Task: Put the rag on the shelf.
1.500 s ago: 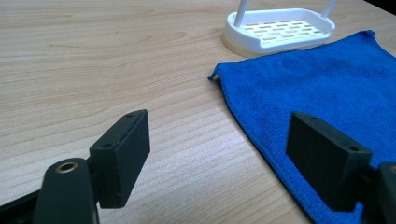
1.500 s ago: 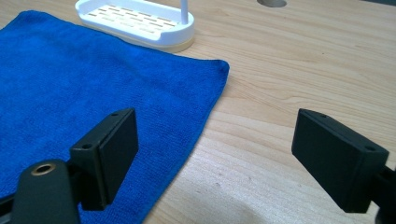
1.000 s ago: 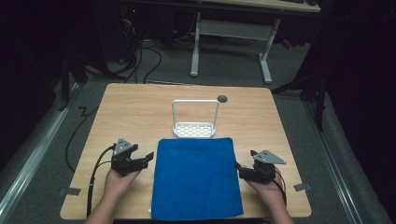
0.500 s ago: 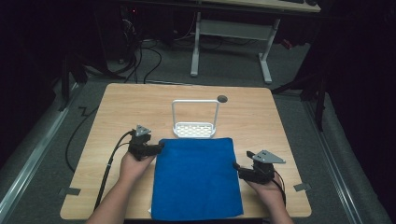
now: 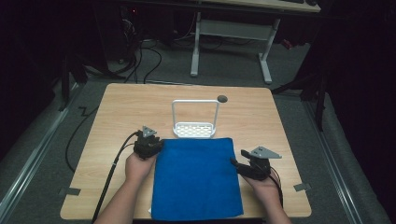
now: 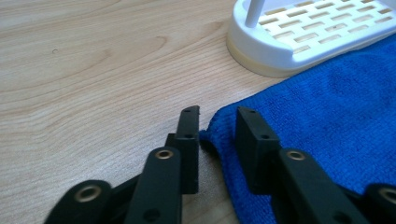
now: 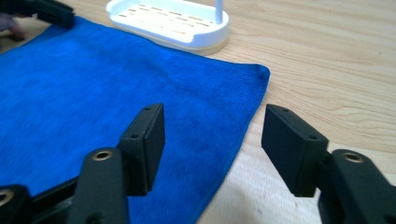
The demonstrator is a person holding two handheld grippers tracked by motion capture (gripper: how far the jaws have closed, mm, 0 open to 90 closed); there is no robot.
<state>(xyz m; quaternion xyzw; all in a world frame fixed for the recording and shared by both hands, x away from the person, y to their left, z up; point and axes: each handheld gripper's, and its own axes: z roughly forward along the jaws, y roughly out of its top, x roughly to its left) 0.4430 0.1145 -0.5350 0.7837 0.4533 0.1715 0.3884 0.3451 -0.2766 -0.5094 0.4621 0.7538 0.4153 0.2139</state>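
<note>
A blue cloth (image 5: 196, 177) lies flat on the near half of the wooden table (image 5: 135, 107). Its far edge touches a white slotted rack (image 5: 195, 128) with a tall wire handle. My left gripper (image 5: 148, 142) sits at the cloth's far left corner. In the left gripper view (image 6: 217, 126) its jaws stand narrowly open, with the corner of the cloth (image 6: 327, 116) between them and the rack (image 6: 289, 51) just beyond. My right gripper (image 5: 243, 166) is at the cloth's right edge. In the right gripper view (image 7: 210, 135) it is wide open and straddles the edge of the cloth (image 7: 93, 79).
A dark round hole (image 5: 222, 98) marks the table behind the rack. Bare wood lies to both sides of the cloth and at the back. Cables trail off the table's left side. A white desk frame (image 5: 231, 32) stands on the floor beyond.
My left gripper has moved forward and to the right, from the cloth's left edge up to its far left corner. The right gripper has stayed where it was.
</note>
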